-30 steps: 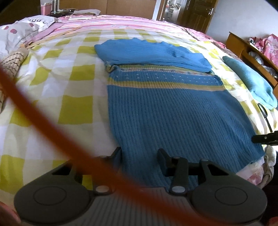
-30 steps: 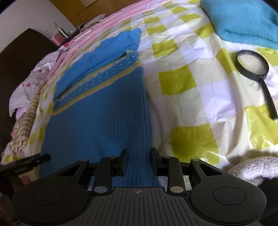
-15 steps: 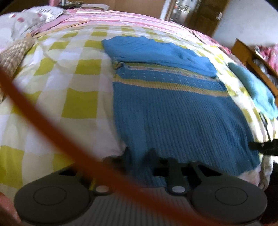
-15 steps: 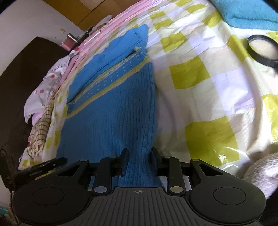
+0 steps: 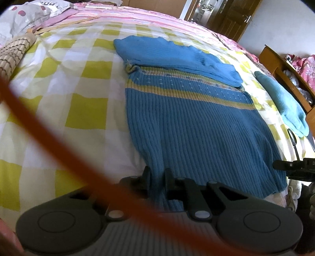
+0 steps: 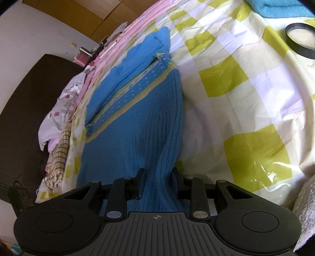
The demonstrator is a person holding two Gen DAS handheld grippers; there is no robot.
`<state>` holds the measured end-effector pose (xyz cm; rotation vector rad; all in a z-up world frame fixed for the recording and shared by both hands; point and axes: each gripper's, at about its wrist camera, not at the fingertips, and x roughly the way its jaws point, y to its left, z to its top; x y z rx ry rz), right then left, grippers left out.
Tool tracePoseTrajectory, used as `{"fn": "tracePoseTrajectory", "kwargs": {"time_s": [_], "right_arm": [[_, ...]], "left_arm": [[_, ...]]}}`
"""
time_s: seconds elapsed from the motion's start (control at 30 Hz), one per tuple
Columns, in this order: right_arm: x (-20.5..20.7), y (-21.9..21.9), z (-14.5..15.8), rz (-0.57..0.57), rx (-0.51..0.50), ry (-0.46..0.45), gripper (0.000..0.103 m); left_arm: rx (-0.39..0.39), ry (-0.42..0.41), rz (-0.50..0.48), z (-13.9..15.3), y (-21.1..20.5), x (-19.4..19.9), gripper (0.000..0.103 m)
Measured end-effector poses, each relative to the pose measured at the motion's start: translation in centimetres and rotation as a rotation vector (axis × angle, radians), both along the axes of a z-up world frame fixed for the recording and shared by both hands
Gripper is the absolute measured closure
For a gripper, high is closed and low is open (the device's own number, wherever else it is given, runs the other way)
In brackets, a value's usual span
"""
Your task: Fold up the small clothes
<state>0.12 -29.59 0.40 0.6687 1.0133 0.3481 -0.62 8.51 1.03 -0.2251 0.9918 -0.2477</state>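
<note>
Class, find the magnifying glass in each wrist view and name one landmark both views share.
Left wrist: magnifying glass at the far right edge, by the teal towel.
Right wrist: top right corner, only its ring showing.
Shared landmark: the blue sweater.

Hardly any writing is showing clearly enough to read. On the grey pillow (image 5: 29,13) at the head of the bed, a few dark letters are peeking out near its top edge, but they are lying upside down and are too blurred to make out. A small white mark is sitting on the black bar (image 5: 295,165) at the right edge of the left wrist view, also illegible.
</note>
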Motion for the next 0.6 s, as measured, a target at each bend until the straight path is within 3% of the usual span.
{"fn": "tracePoseTrajectory", "kwargs": {"time_s": [0.17,0.37,0.43,0.6], "right_arm": [[-0.3,0.0,-0.1,0.010,0.003,-0.002,0.074],[-0.3,0.3,-0.2,0.015,0.008,-0.003,0.076],[-0.2,0.5,-0.4,0.016,0.028,0.001,0.082],[0.2,1.0,-0.4,-0.002,0.095,-0.012,0.091]], "left_arm": [[0.015,0.017,-0.016,-0.1,-0.2,0.1,0.077],[0.026,0.032,-0.024,0.1,-0.4,0.0,0.080],[0.000,0.031,-0.026,0.2,-0.2,0.1,0.087],[-0.137,0.025,0.019,0.7,1.4,1.4,0.088]]}}
